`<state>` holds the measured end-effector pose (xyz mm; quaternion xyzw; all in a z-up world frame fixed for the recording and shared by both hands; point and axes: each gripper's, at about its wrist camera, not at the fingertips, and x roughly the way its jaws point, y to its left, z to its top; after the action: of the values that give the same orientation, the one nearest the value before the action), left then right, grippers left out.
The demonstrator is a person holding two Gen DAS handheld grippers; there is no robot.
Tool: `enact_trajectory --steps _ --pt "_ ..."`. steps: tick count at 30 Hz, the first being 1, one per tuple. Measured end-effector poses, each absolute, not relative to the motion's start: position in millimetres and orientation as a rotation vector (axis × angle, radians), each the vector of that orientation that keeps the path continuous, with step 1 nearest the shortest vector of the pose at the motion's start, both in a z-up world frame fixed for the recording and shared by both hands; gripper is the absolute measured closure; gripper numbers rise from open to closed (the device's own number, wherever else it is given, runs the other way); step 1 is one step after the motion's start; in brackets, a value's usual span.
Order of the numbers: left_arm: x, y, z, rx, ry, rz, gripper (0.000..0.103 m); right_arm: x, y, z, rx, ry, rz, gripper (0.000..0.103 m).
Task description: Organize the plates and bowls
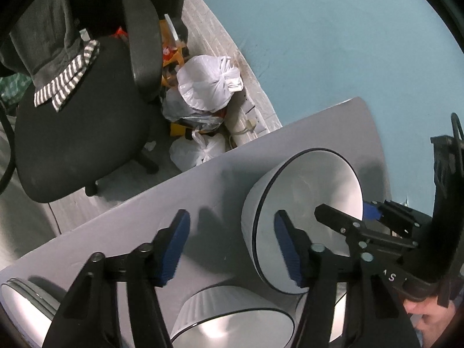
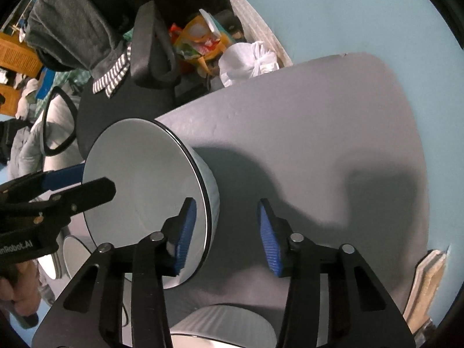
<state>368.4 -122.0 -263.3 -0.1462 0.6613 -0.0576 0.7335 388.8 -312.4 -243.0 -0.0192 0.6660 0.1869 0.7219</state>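
A white bowl with a dark rim (image 1: 304,203) is tilted on its side above the grey table (image 1: 203,188). It also shows in the right wrist view (image 2: 139,179). My left gripper (image 1: 232,246) is open, its right pad inside the bowl and its left pad outside the wall. My right gripper (image 2: 226,237) is open, its left pad inside the bowl and its right pad outside. Neither pair of jaws presses the wall. A second white bowl (image 1: 232,319) sits upright below, and shows in the right wrist view (image 2: 223,327). A plate edge (image 1: 20,298) lies at the lower left.
A black office chair (image 1: 78,121) with a striped cloth stands left of the table. White plastic bags (image 1: 208,84) and clutter lie on the floor by the blue wall (image 1: 333,29). The table's far edge (image 2: 290,66) runs near the wall.
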Motion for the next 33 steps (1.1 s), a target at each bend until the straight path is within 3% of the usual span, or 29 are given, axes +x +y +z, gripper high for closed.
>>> enact_trajectory --steps 6,15,33 --pt "372 -122 -275 -0.37 1.492 -0.133 0.072 393 -314 -247 -0.043 1.484 0.418 0.072" --pt "371 -133 -278 -0.377 1.509 -0.175 0.092 392 -305 -250 -0.032 1.5 0.455 0.091" --pt "369 -149 -277 -0.281 1.516 -0.162 0.095 393 -300 -250 -0.034 1.516 0.444 0.093"
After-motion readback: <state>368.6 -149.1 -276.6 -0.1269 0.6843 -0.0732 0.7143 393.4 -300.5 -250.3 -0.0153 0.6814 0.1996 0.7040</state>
